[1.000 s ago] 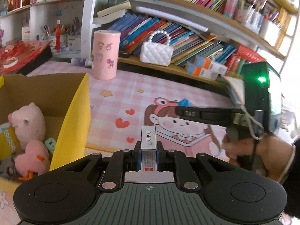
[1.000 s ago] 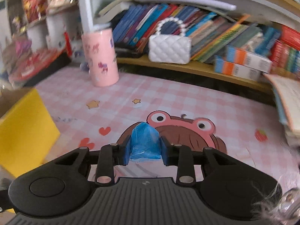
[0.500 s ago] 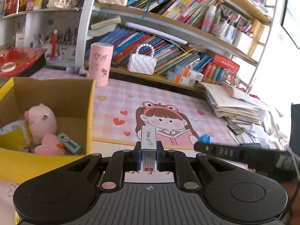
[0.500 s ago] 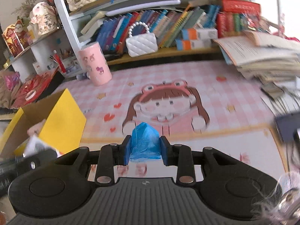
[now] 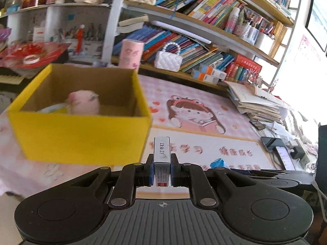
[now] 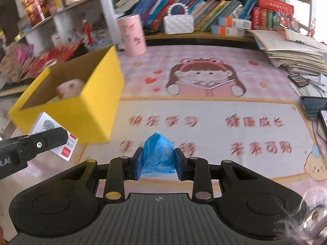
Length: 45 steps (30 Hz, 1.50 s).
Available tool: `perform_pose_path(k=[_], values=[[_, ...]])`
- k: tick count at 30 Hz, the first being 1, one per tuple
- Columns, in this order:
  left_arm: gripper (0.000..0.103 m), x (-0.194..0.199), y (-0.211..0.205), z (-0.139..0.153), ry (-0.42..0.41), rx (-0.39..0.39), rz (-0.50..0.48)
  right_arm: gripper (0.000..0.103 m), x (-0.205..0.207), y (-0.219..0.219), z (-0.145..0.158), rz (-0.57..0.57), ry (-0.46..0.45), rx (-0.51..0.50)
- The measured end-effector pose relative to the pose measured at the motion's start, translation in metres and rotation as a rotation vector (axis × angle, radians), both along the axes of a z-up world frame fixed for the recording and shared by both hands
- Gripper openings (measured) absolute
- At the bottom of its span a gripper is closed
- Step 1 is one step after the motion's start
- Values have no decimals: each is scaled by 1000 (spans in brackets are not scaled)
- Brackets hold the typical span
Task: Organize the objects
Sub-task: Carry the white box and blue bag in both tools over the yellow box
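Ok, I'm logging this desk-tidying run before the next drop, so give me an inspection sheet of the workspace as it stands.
Surface: pink cartoon desk mat, mostly bare in the middle.
Job's things: yellow box open, pink plush toy inside; small staple box and blue crumpled wad both held above the mat.
Clutter: paper stack, phone, pink cylinder, white handbag.
Grippers: left gripper shut on the staple box; right gripper shut on the blue wad.
Cables: a thin cord at the right edge.
Surroundings: crowded bookshelves behind the desk.
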State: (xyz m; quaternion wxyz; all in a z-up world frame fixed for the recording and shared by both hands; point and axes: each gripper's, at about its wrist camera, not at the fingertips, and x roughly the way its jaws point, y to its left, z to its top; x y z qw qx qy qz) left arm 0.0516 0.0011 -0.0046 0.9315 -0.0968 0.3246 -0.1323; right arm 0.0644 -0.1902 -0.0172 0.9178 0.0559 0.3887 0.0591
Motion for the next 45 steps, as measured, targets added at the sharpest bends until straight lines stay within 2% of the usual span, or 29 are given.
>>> perform_pose_path(k=[13, 22, 34, 40, 45], values=[[13, -63, 72, 6, -24, 16, 136, 29, -50, 80, 1, 159, -11, 15], [13, -75, 96, 11, -41, 0, 181, 29, -62, 114, 12, 236, -44, -5], [13, -64, 98, 15, -61, 13, 185, 29, -49, 131, 20, 269, -58, -20], [13, -39, 96, 23, -89, 18, 208, 29, -19, 126, 28, 258, -72, -10], [13, -8, 97, 34, -125, 26, 245, 29, 19, 125, 47, 275, -139, 1]])
